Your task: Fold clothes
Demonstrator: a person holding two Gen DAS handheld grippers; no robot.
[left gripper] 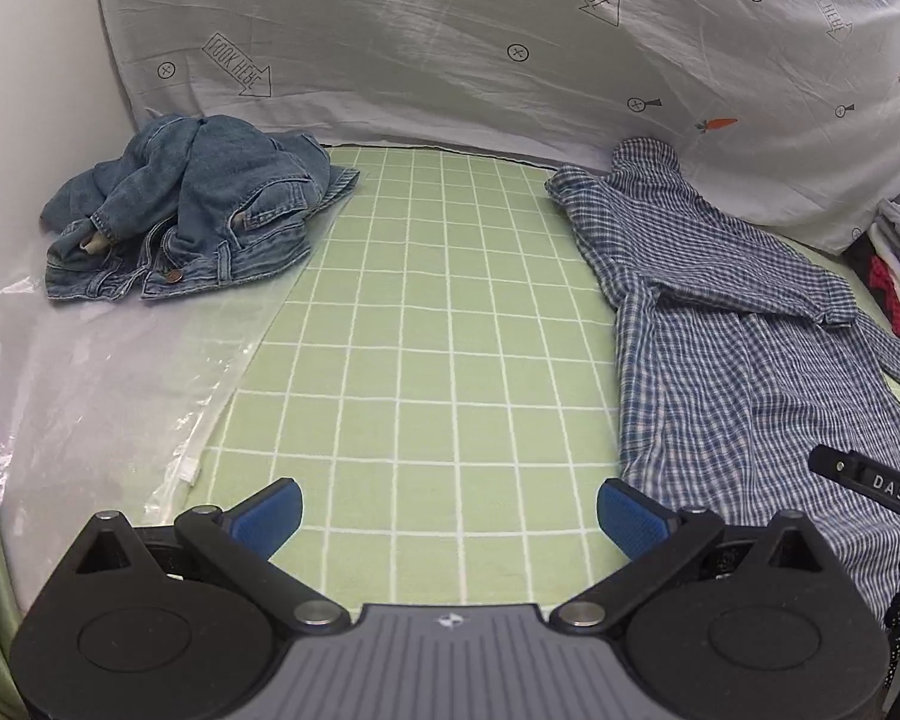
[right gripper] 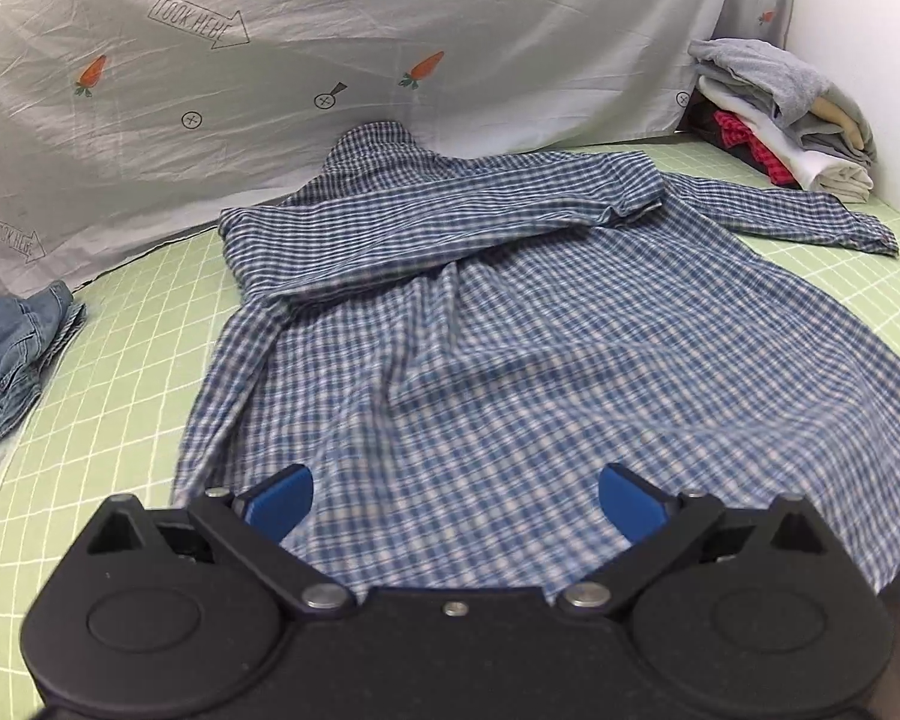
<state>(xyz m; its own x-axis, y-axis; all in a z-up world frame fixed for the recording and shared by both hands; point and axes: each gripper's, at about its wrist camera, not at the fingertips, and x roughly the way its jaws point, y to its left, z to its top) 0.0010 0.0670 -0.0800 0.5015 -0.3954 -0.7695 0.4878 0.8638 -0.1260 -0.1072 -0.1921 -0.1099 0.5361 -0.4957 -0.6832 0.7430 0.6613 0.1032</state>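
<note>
A blue-and-white plaid shirt (right gripper: 480, 330) lies spread on the green grid mat (right gripper: 120, 372), collar toward the back sheet. One sleeve is folded across its upper body and the other sleeve (right gripper: 810, 216) stretches to the right. My right gripper (right gripper: 453, 507) hovers open over the shirt's hem, with nothing between its blue pads (right gripper: 282, 504). In the left wrist view the same shirt (left gripper: 720, 324) lies to the right, and my left gripper (left gripper: 450, 516) stands open over bare mat (left gripper: 426, 324), just left of the shirt's hem edge.
A crumpled heap of denim clothes (left gripper: 192, 210) sits at the back left, partly on a clear plastic sheet (left gripper: 108, 372). A stack of folded clothes (right gripper: 780, 120) rests in the back right corner. A white printed sheet (left gripper: 450, 42) hangs behind the mat.
</note>
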